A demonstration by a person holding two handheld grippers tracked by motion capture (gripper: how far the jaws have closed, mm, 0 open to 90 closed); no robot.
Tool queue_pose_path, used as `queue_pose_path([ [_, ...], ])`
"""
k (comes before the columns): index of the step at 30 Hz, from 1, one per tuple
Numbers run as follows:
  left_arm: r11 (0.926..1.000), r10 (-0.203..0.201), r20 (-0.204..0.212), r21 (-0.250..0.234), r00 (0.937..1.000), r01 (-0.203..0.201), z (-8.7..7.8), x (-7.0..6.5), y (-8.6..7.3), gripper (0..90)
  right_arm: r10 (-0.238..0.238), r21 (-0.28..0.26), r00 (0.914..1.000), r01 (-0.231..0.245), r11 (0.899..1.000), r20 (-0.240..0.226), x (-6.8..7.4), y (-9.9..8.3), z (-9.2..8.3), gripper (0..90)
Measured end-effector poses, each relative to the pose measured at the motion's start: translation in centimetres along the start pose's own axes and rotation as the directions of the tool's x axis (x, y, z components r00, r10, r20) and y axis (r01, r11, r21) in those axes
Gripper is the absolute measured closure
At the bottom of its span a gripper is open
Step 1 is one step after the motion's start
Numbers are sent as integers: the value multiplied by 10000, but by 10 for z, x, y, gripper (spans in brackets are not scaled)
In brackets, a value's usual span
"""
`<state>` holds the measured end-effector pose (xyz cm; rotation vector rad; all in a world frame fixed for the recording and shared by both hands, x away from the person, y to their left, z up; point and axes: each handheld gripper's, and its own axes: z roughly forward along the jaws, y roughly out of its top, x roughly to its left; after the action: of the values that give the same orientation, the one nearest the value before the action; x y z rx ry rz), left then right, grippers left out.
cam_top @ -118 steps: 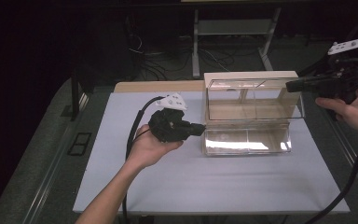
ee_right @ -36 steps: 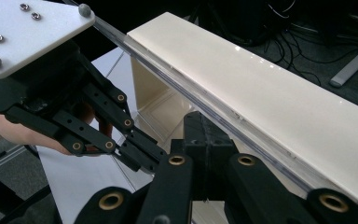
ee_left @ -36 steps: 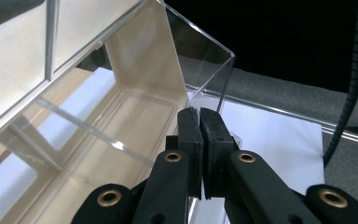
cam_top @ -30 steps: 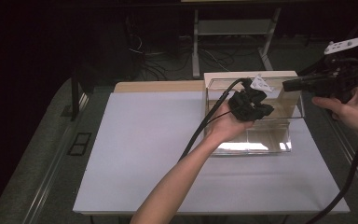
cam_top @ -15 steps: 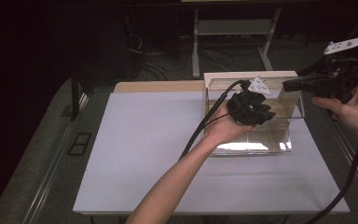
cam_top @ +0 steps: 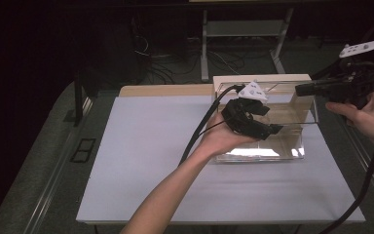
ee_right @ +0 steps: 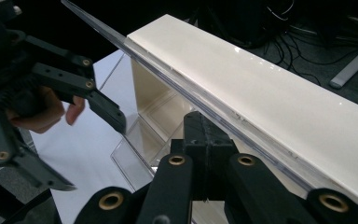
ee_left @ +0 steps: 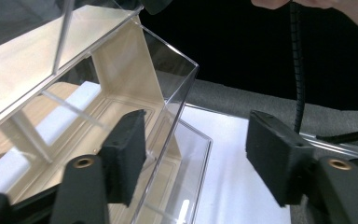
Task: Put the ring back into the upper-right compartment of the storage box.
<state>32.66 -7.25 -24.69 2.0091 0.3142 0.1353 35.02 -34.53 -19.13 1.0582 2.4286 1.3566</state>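
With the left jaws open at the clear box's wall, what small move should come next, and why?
Probably draw the left gripper back from the clear plastic box with a cream inner frame. Its jaws have just been opening and stand astride the transparent wall without pressing it, while the right gripper stays shut at the box's rim.

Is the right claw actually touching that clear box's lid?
Touching. The right gripper view shows the right claw shut, its tips pinching the edge of the clear lid.

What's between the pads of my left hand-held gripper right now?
In the left gripper view, the clear box's front corner wall stands between the pads of the left hand-held gripper, close to the left one. The jaws have just been opening, not pressing it.
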Motion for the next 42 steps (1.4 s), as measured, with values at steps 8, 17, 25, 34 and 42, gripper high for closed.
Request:
queue_pose_path([
  [8,10000,10,161,91,9999,-11,-21,-4,-7,223,34,-36,10000,-34,10000,66,1,-1,0,894],
  [17,9991,-416,150,17,9990,416,-48,-11,-19,35,47,-89,9999,-46,9999,110,1,-2,0,895],
  [25,9978,-627,-321,-221,9975,620,-75,-12,-42,0,38,-128,9999,-37,9999,122,1,-2,0,894],
  [34,9952,-948,-789,-334,9924,924,-94,-11,-73,0,34,-170,9999,-32,9999,108,1,-3,0,895],
  [42,9924,-1205,-987,-373,9878,1173,-100,-12,-98,0,35,-224,10000,-33,9997,90,2,-4,0,894],
])
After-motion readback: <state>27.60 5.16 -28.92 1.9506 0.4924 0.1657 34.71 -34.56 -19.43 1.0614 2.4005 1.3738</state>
